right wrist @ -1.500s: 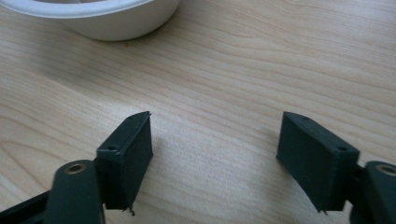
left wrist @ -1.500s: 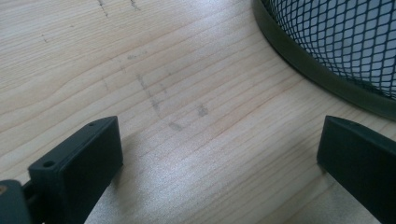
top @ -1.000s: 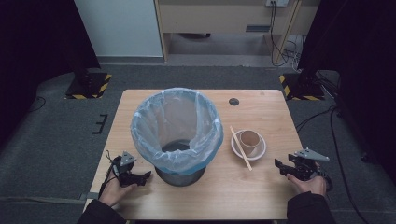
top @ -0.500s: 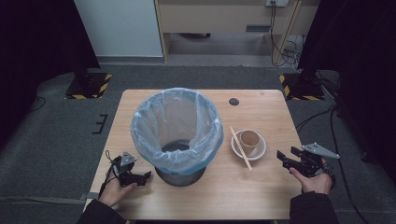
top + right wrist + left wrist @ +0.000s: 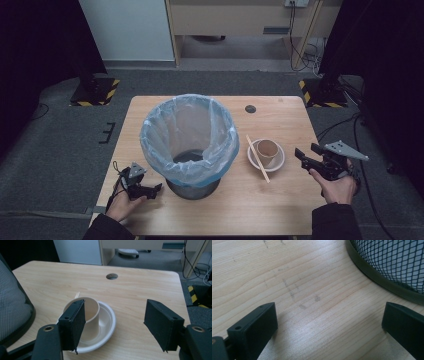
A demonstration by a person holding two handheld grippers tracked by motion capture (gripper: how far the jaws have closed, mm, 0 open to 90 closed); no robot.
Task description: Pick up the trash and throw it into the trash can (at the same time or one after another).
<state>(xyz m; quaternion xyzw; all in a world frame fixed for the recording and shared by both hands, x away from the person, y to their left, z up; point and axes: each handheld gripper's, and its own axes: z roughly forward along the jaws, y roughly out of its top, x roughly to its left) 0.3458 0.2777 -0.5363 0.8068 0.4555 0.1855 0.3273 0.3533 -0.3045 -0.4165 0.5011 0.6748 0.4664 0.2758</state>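
Right gripper has been shifted outward and raised since the earlier frames, away from the bin, while the left gripper has stayed just beside the bin's base. Cup, bowl and stick have not been moved.

Layout, taken from the bin: the bin stands mid-worktop, lined with a blue bag. The bowl is just right of the bin; the cup is seated in it, seemingly tipped on its side, though this cannot be settled. The stick lies between bin and bowl, one end resting on the bowl's rim.

Jaws: on the right gripper they are held wide apart, nothing between them, aimed at the cup from the side away from the bin. On the left gripper they are also apart, empty, low over the worktop by the bin's base ring.

Risks, as judged:
- The cup looks like thin paper; a hard close is likely to crush it or squirt it out.
- An approach set too low could catch the bowl's rim, so that bowl and cup are dragged together toward the bin.
- The stick could be flicked off if the bowl is nudged.
- The bag is draped loosely over the rim; a carried cup could snag it if it is brought across too low.
- The bin is not gripped, so a knock from either gripper could slide it.
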